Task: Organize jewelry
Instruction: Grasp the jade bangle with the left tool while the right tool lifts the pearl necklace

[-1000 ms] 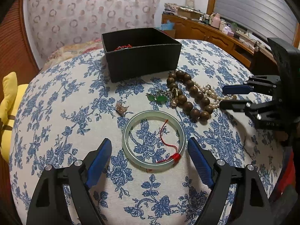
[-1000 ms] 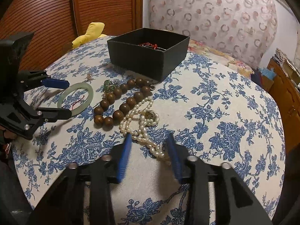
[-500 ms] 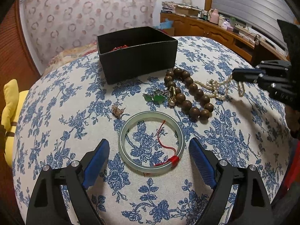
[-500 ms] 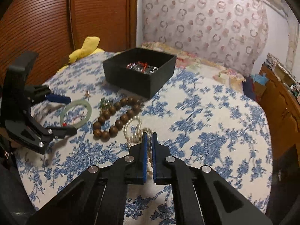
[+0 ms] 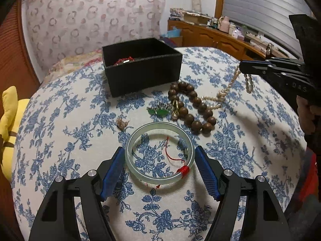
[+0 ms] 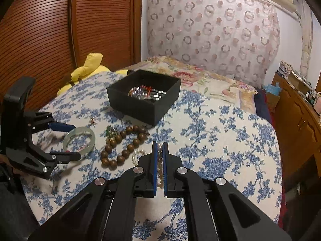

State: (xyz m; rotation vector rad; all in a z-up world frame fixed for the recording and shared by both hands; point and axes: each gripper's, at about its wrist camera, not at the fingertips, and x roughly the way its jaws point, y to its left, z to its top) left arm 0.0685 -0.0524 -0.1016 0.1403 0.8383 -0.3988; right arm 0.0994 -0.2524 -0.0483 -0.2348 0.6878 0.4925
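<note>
Two close wrist views, angled down, sharing the black box (image 5: pixel 141 66).

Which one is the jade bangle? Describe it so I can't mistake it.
Start at the black box on the blue-flowered cloth. Nearer the camera than the brown bead bracelet, the jade bangle lies flat between the closing left tongs. It is the only rigid pale green ring, with red thread wrapped on it.

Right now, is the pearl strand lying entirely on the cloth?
No, one end of the pearl strand hangs lifted from the shut right gripper.
</note>
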